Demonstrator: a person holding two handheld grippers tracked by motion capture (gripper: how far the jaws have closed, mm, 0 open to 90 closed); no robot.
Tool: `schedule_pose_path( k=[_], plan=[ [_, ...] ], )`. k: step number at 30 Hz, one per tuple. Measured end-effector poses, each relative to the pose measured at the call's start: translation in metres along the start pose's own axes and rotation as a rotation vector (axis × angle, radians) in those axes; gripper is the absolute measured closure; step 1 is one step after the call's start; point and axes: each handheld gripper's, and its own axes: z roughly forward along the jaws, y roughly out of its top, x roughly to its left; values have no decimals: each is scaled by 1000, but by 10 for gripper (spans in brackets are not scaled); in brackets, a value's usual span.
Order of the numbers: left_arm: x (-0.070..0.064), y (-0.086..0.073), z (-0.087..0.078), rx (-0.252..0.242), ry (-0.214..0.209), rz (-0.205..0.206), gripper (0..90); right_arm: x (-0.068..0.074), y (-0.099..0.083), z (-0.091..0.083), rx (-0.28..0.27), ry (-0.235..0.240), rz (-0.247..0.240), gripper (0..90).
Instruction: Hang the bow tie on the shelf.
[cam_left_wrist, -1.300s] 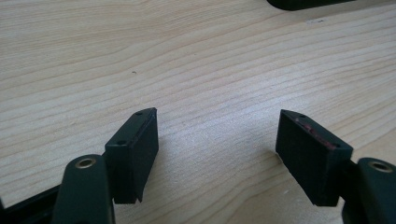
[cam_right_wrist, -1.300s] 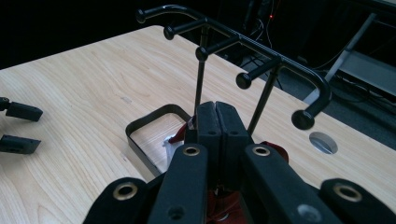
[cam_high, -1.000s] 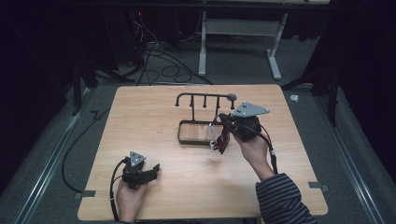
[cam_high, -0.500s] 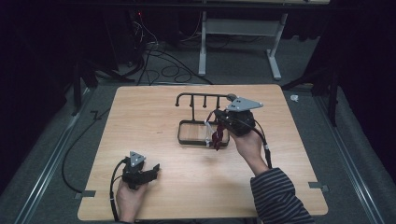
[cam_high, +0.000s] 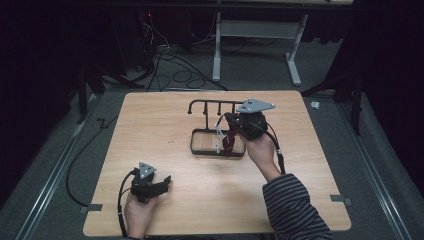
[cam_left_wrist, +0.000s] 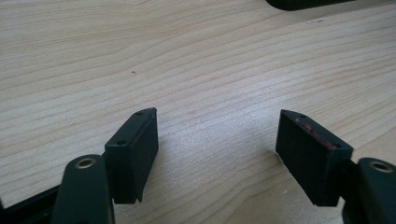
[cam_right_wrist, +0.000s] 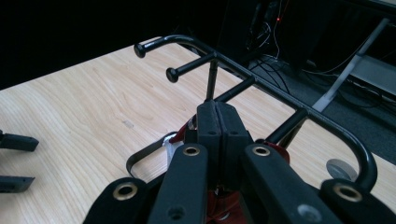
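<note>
Since a second earlier, my right gripper (cam_high: 226, 131) had moved from the near right corner of the black rack (cam_high: 218, 145) up and over its tray, nearer the hook bar. My left gripper (cam_high: 161, 184) had stayed put, well off the rack's near left corner.

Right gripper: jaws pressed fully together in the right gripper view, clenched on a dark red item (cam_high: 229, 141) with a white tag (cam_high: 219, 140) that hung below them. I could not tell what the item was. It dangled over the right half of the rack's tray, just in front of the upright post.

Left gripper: released, jaws wide apart, holding nothing, low over bare wooden table (cam_left_wrist: 196, 70).

Rack: stood at the table's centre, hook pegs along the top bar, all bare.
</note>
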Motion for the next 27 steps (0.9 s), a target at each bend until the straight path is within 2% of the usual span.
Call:
schedule_pose_path(
  k=[12, 27],
  plan=[
    [0, 0, 0, 0, -1, 0, 303, -3, 12, 10, -9, 5, 24, 900],
    [0, 0, 0, -1, -3, 0, 303, -10, 14, 28, 22, -40, 51, 900]
  ],
)
